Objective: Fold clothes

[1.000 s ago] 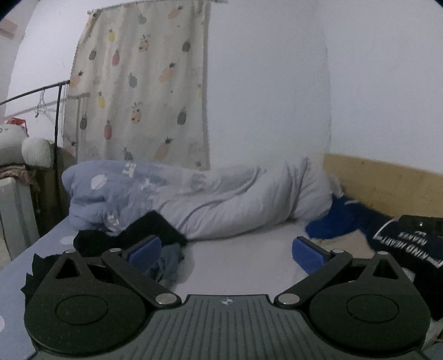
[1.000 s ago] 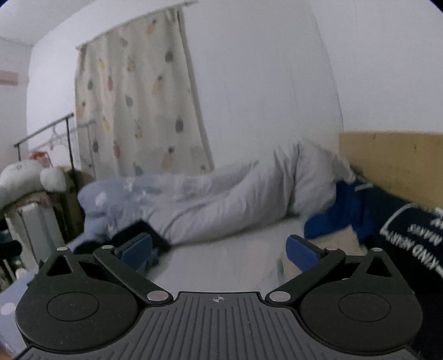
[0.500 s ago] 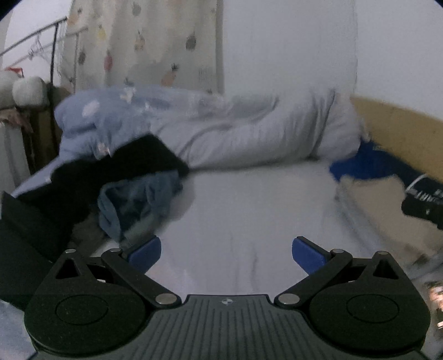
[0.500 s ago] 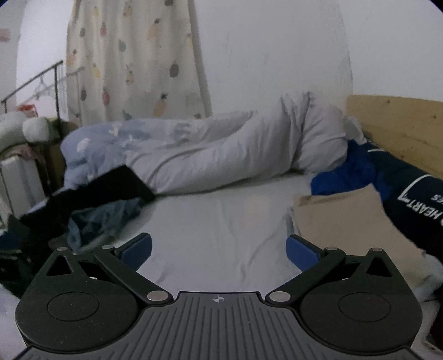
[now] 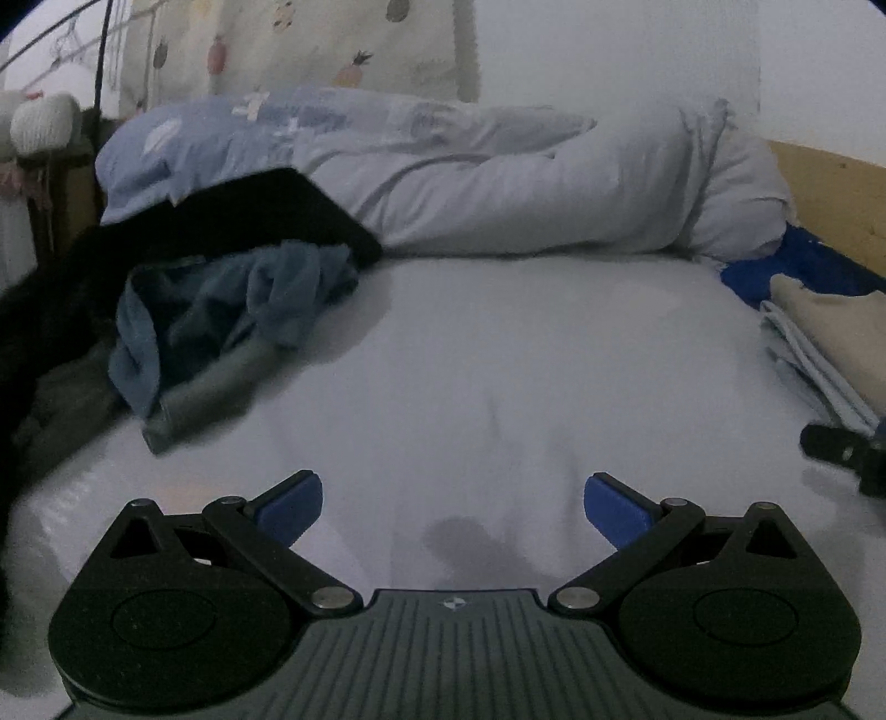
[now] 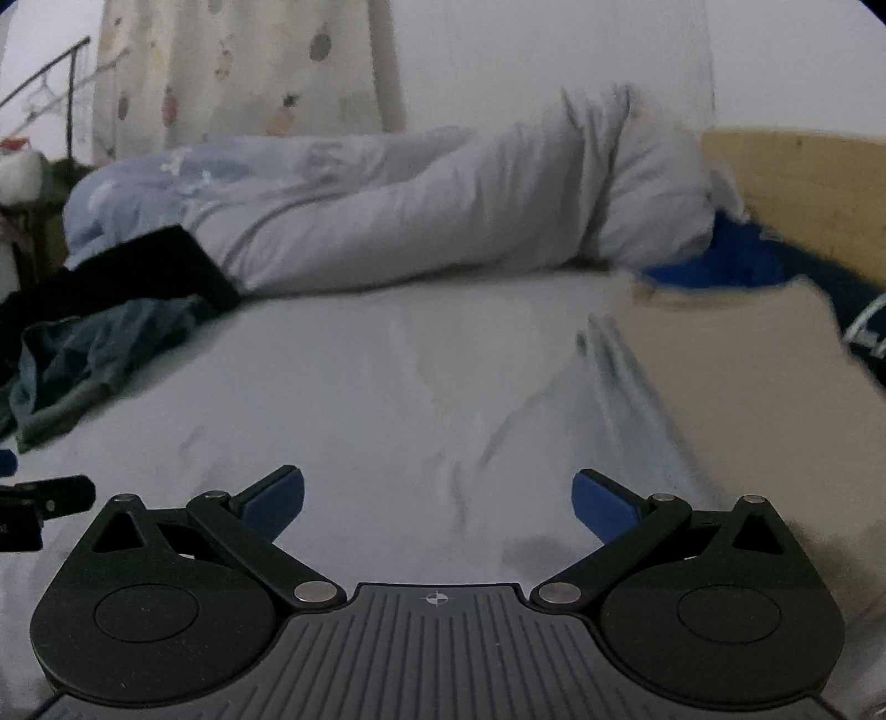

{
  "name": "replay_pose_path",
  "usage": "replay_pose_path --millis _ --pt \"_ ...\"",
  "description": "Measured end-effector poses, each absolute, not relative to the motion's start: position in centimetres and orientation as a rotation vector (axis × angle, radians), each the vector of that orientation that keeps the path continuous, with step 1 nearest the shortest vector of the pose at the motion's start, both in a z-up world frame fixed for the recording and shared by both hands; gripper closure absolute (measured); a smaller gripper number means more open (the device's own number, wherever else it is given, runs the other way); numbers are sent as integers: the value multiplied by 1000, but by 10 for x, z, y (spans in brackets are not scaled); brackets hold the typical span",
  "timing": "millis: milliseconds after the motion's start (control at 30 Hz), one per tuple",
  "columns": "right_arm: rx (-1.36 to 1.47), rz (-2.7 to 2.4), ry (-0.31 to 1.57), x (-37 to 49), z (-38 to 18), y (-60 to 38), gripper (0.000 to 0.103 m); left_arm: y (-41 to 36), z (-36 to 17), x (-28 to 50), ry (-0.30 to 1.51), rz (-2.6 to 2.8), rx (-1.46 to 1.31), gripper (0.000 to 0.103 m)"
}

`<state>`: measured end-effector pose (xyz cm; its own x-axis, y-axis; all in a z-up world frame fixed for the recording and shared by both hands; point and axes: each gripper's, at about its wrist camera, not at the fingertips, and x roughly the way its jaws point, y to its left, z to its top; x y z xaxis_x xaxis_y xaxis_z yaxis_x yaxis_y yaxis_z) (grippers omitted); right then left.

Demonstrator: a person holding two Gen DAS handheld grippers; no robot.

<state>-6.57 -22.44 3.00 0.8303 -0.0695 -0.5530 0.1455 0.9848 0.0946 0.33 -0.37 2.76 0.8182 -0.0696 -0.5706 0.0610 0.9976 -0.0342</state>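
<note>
A crumpled pile of clothes lies on the bed's left side: a blue-grey garment (image 5: 221, 310) (image 6: 83, 354) under a black one (image 5: 249, 216) (image 6: 149, 271). On the right sits a folded stack topped by a beige garment (image 6: 736, 376) (image 5: 830, 327), with blue cloth (image 6: 714, 260) and a dark printed shirt (image 6: 864, 327) behind it. My left gripper (image 5: 451, 507) hangs open over bare sheet, nothing between its fingers. My right gripper (image 6: 437, 501) is open too, just left of the folded stack.
A rolled grey-white duvet (image 5: 498, 183) (image 6: 415, 205) lies across the back of the bed. A wooden headboard (image 6: 803, 188) runs along the right. A fruit-print curtain (image 5: 310, 50) hangs behind. Bare sheet (image 5: 498, 360) fills the middle.
Both grippers have tilted downward and come closer to the mattress; the wall and curtain slid up out of view. Both stayed open.
</note>
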Motion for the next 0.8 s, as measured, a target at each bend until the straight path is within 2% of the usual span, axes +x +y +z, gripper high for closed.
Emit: replay_pose_path --millis 233,800 --pt "117 -69 689 -42 -12 -206 0 0 0 13 664 -31 -49 0" --pt "77 -40 711 -30 -20 -201 0 -1 -10 1 629 -27 -10 0"
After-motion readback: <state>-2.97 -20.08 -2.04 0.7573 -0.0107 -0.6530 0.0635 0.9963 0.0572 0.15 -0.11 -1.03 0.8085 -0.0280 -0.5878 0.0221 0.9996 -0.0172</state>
